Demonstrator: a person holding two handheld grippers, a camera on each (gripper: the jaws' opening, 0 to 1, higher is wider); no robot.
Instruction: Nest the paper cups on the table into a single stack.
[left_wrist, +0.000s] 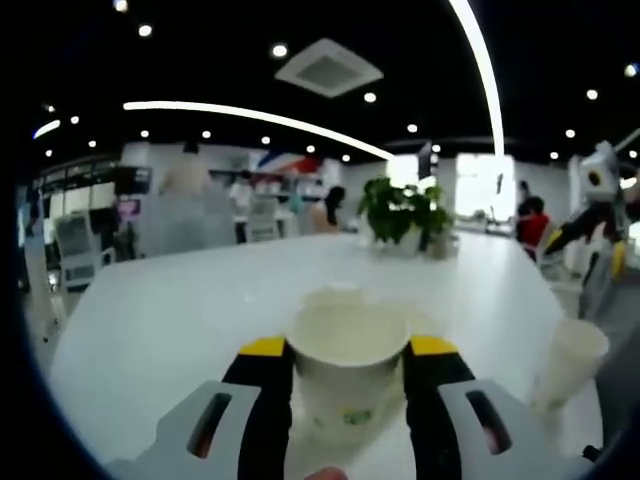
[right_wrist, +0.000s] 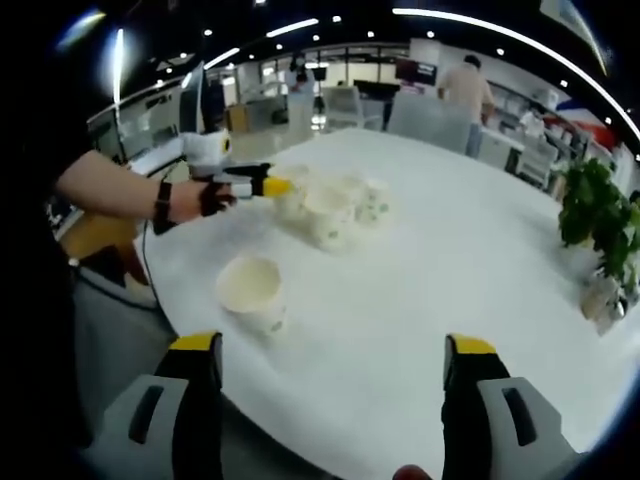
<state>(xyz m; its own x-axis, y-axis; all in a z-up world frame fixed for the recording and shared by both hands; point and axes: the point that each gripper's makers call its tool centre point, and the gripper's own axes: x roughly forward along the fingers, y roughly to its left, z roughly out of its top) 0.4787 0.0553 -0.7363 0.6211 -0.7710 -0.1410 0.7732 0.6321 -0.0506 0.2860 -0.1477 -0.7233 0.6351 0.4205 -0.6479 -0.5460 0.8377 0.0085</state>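
**On table: cups partly grouped**

Between left gripper (left_wrist: 348, 375) jaws, pinched: cup (left_wrist: 347, 350), more behind. Far right, plant (left_wrist: 405, 212). From right gripper (right_wrist: 333, 360), jaws spread: lone cup (right_wrist: 251, 290) near edge, cluster (right_wrist: 335, 210) beyond.

No legible text anywhere; green print on paper cup (left_wrist: 347, 395) too blurred.
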